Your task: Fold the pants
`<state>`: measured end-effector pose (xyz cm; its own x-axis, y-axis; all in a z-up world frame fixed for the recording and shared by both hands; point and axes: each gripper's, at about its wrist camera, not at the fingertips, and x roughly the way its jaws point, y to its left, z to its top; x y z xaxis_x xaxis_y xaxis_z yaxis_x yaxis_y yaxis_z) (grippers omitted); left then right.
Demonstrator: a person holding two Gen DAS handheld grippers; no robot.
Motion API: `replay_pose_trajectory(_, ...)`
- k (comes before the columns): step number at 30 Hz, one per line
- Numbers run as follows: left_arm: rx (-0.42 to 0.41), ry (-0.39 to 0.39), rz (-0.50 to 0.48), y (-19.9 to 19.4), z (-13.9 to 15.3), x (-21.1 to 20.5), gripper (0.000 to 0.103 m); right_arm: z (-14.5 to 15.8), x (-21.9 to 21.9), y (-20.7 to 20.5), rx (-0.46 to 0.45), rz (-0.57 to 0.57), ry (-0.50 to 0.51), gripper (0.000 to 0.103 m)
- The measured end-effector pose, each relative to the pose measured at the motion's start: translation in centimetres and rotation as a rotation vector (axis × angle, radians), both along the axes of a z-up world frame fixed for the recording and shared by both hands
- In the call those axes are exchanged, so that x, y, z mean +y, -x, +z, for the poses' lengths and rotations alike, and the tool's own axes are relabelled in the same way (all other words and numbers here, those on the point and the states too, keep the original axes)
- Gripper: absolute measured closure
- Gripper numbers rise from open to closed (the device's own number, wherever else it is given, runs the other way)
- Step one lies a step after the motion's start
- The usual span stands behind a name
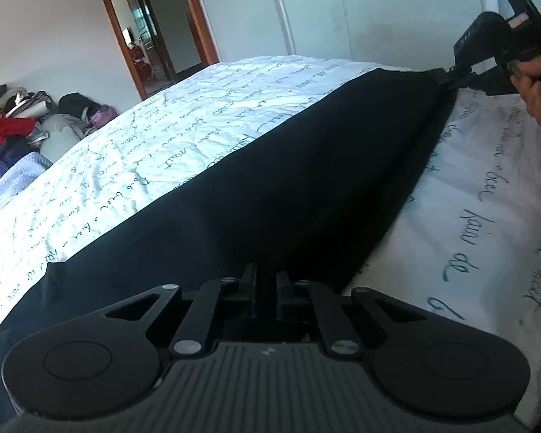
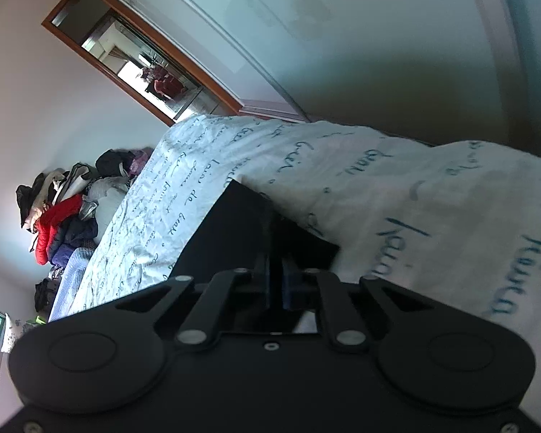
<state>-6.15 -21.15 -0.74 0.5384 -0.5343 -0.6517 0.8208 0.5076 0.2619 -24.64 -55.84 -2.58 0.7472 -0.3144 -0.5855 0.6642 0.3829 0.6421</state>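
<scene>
Black pants (image 1: 306,180) lie stretched in a long band across the bed, from the near left to the far right. My left gripper (image 1: 265,281) is shut on their near end, its fingers close together with dark cloth between them. At the far end my right gripper (image 1: 445,78), held by a person's hand (image 1: 533,86), pinches a corner of the fabric. In the right wrist view the right gripper (image 2: 277,252) is shut on a fold of the pants (image 2: 227,238), which lies over the sheet near the bed's edge.
The bed carries a white sheet printed with script (image 1: 162,137) (image 2: 414,216). A pile of clothes, one red (image 1: 14,133) (image 2: 61,223), sits at the bed's far left end. An open wooden doorway (image 1: 151,36) and a pale wardrobe wall (image 1: 378,11) stand behind.
</scene>
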Motion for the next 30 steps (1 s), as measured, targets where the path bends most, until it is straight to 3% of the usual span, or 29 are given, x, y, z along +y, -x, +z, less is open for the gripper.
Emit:
replay_pose_trajectory(7,0.011,0.005,-0.009,0.5,0.2,0.6,0.096,0.5,-0.3,1.4,0.008,0.007,0.004,0.101)
replay_pose_trajectory(10,-0.002,0.002,-0.005,0.4,0.1,0.4,0.096,0.6,0.7,1.1,-0.042,0.065,-0.031,0.095)
replay_pose_trajectory(12,-0.019,-0.011,-0.005,0.5,-0.2,0.1,0.095,0.5,1.4,0.4,-0.065,0.091,-0.057,0.066)
replay_pose_trajectory(15,-0.056,-0.038,-0.011,0.6,-0.8,-0.5,0.081,0.1,2.0,-0.9,-0.029,0.103,-0.057,0.058)
replay_pose_trajectory(20,-0.126,-0.067,-0.027,0.7,-1.7,-1.3,0.077,-0.8,1.3,-2.3,-0.024,0.057,-0.064,0.061)
replay_pose_trajectory(23,-0.160,-0.080,-0.032,0.7,-2.1,-1.8,0.076,-1.4,0.2,-2.6,-0.042,0.012,-0.072,0.074)
replay_pose_trajectory(24,-0.163,-0.076,-0.033,0.7,-2.1,-1.8,0.077,-1.5,-0.1,-2.7,-0.044,0.004,-0.073,0.091)
replay_pose_trajectory(25,-0.157,-0.073,-0.029,0.6,-2.0,-1.9,0.080,-1.6,-0.3,-2.6,-0.039,0.001,-0.071,0.096)
replay_pose_trajectory(26,-0.145,-0.064,-0.026,0.4,-1.9,-1.8,0.092,-1.6,-0.3,-2.5,-0.042,0.001,-0.070,0.098)
replay_pose_trajectory(30,-0.112,-0.027,-0.031,0.4,-1.4,-1.2,0.100,-0.9,0.5,-1.9,-0.037,0.008,-0.023,0.099)
